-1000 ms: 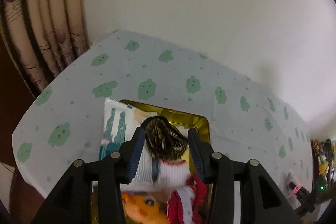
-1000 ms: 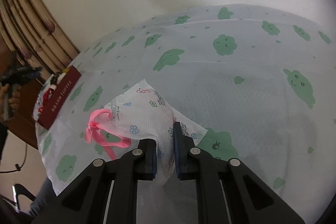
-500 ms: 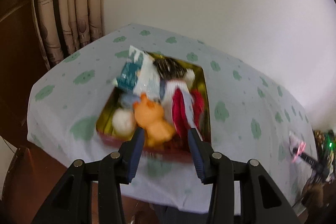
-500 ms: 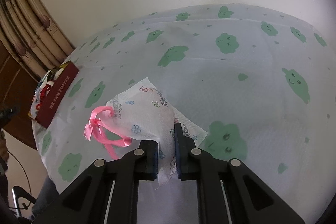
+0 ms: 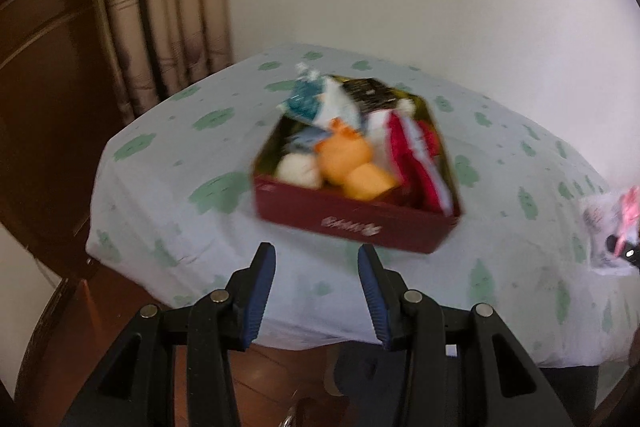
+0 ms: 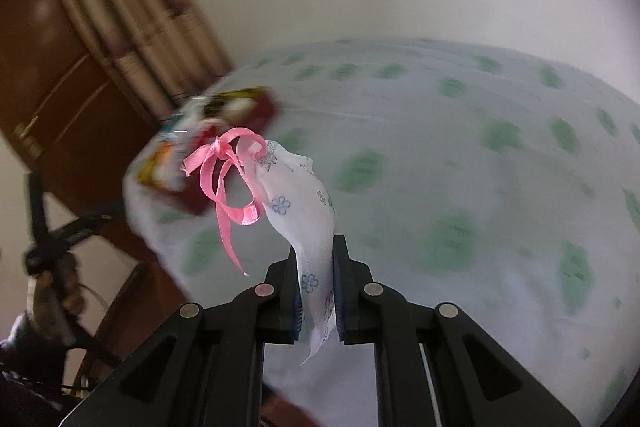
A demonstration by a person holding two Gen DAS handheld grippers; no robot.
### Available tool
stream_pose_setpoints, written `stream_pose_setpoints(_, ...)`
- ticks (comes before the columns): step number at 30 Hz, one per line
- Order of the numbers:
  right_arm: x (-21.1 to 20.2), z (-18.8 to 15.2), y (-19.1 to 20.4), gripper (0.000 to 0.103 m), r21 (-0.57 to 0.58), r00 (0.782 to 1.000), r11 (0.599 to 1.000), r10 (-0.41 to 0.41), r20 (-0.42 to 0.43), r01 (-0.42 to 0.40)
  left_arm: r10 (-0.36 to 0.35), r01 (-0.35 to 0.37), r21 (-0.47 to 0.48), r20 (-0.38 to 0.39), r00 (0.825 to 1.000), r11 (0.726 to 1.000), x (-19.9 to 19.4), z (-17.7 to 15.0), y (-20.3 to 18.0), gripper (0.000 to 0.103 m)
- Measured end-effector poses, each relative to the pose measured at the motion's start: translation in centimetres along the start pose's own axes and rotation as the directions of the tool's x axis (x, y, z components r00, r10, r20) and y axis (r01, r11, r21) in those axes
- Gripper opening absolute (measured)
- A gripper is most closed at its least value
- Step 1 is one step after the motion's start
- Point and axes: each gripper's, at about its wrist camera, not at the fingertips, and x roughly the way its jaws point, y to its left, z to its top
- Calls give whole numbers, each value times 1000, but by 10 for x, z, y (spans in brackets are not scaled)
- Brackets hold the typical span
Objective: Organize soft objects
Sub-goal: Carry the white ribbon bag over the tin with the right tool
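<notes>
The right tool [image 6: 316, 259] is clenched on a white non-woven pouch printed with small blue flowers [image 6: 308, 211], its two pads pressed against the fabric with only the thin cloth between them. The pouch hangs lifted above the counter covered in a pale cloth with green cloud shapes [image 6: 460, 163], and its neck is tied with a pink satin ribbon bow [image 6: 228, 163] whose tails dangle to the left.

The left tool [image 5: 316, 259] stands about half open and grasps nothing; its blue-padded fingers [image 5: 262, 291] hover over the near edge of the counter, apart from everything on it.

Beyond that tool sits a dark red rectangular tin with a gold inside [image 5: 360, 223], resting on the cloth. It is filled with soft things: an orange plush toy [image 5: 348, 163], a white ball-like bundle [image 5: 298, 169], red-and-white fabric [image 5: 416, 155], a dark patterned piece at the back and a teal-and-white packet leaning over its far left corner. Motion blur hides finer detail.
</notes>
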Motion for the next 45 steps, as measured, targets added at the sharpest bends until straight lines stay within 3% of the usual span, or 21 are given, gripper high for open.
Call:
stream_pose_setpoints(5, 32, 42, 68, 11, -92, 994, 990, 109, -14, -110, -25, 22, -59, -47, 999, 998, 8, -5, 18, 44)
stream_pose_setpoints(8, 59, 70, 107, 11, -163, 991, 977, 136, -22, -137, -64, 61, -79, -30, 998, 995, 4, -3, 21, 44)
stream_pose_setpoints(17, 151, 115, 180, 11, -398, 997, 916, 31, -76, -58, -83, 82, -27, -25, 996, 996, 2, -1, 11, 44)
stream_pose_setpoints(26, 202, 124, 199, 11, -511, 994, 857, -100, -43, 64, -90, 90, -6, -66, 994, 996, 12, -2, 9, 44)
stream_pose_setpoints(33, 214, 118, 207, 11, -537, 991, 837, -131, -18, 101, -56, 57, 6, -78, 995, 998, 16, -2, 12, 44)
stream_pose_setpoints(42, 222, 112, 215, 11, -642, 963, 725, -254, 86, 249, -61, 61, -1, -114, 992, 998, 23, -3, 16, 44)
stream_pose_setpoints(45, 226, 98, 224, 11, -698, 952, 659, -282, 116, 280, -56, 58, 9, -117, 991, 998, 24, -3, 14, 44)
